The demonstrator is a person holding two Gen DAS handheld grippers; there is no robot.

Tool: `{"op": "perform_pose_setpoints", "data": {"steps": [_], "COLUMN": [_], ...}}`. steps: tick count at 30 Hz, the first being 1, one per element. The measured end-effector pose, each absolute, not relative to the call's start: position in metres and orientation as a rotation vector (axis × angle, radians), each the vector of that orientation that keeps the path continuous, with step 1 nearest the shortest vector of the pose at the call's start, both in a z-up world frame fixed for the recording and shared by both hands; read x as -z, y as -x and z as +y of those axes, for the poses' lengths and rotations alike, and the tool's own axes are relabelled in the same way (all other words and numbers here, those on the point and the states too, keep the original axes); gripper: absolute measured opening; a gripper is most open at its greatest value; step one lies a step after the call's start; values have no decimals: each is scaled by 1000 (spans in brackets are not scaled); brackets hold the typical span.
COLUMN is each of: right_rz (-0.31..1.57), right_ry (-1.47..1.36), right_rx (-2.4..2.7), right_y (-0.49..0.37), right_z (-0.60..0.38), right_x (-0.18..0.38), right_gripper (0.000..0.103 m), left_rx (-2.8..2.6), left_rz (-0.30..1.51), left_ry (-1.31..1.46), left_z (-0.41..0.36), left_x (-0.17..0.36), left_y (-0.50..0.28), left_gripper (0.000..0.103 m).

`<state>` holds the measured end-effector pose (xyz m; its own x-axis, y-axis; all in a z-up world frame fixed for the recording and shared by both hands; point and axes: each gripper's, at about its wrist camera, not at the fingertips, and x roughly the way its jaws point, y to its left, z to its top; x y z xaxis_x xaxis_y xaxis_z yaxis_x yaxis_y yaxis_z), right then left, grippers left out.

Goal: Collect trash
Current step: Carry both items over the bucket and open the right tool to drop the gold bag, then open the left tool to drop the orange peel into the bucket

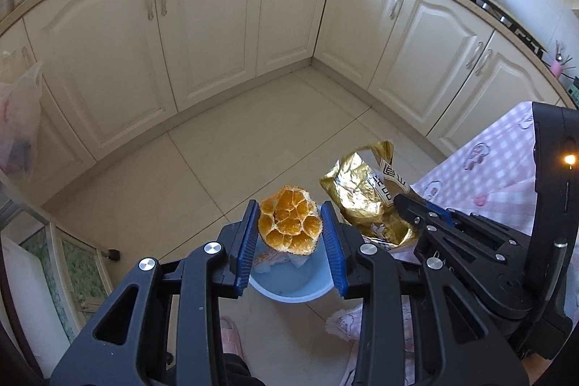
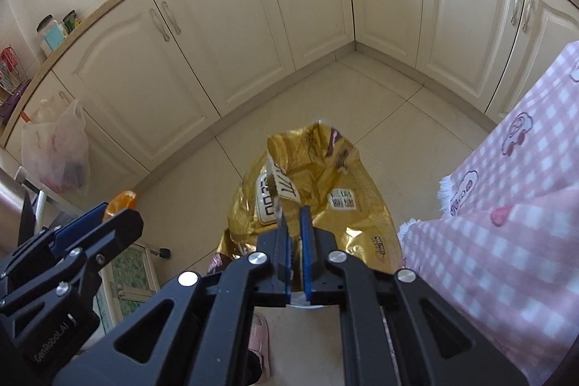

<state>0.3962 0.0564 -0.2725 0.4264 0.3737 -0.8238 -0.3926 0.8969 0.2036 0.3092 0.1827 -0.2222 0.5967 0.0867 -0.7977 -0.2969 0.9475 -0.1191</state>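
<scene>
Left wrist: jaws clamp hollow orange peel (image 1: 290, 226) above blue bin (image 1: 291, 284) | right: jaws pinch crumpled gold wrapper (image 2: 318, 190)

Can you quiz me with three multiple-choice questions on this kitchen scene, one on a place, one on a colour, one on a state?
1. The round light-blue plastic bin lies:
A. under the left gripper
B. on the counter
C. inside a cupboard

2. The crumpled foil snack bag is:
A. green
B. gold
C. red

3. The orange citrus peel is:
A. on the floor
B. in the bin
C. clamped between the fingers

Answers: 1 A, bin shows below the fingers; 2 B, shiny gold foil; 3 C, both blue pads press on it.
</scene>
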Motion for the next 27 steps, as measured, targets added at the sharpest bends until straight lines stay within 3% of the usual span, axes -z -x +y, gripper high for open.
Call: {"op": "perform_pose_setpoints", "data": {"steps": [5,9,27], "right_rz": [1054,1055,919], "right_ry": [13,14,-28], "right_rx": [-482,-476,-397], "right_y": [-417,-425,-413], "right_z": [67,65,16], "right_x": [293,301,254], "right_gripper": [9,23,31], "left_rx": [-236,-238,-181], "left_rz": [941,958,953], "left_ry": [257,262,260], "left_z": [188,190,175], "left_x": [240,250,247], "left_y": [-320,-325,-344], "left_gripper": [33,33,33]}}
